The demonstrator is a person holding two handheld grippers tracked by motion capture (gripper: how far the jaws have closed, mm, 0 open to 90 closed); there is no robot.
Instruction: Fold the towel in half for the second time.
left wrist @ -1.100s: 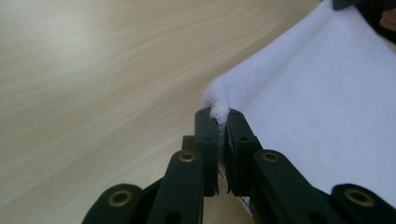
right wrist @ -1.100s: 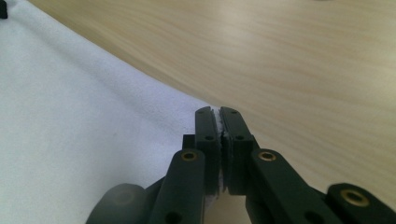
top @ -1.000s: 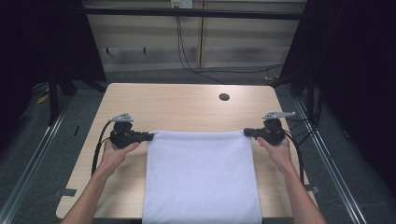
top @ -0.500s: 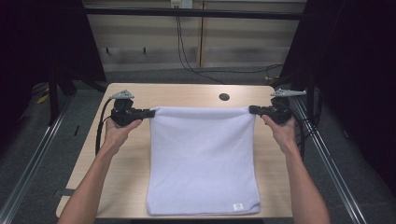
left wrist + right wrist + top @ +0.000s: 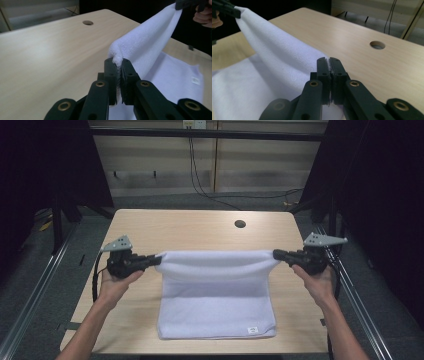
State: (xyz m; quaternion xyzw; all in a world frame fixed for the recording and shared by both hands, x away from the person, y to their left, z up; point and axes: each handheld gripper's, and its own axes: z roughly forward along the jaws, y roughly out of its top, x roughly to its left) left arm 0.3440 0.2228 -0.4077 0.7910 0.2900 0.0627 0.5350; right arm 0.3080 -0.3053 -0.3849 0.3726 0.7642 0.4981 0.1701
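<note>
Both claws, left claw and right claw, clamped on white towel; table hole beyond.

A towel lies on the desk's near half, its far edge raised between left tool and right tool.

From above the near edge we look forward and down across the whole tabletop. Each gripper camera sits low and close behind its own jaws, facing inward; both share the white towel and the round tabletop hole.
</note>
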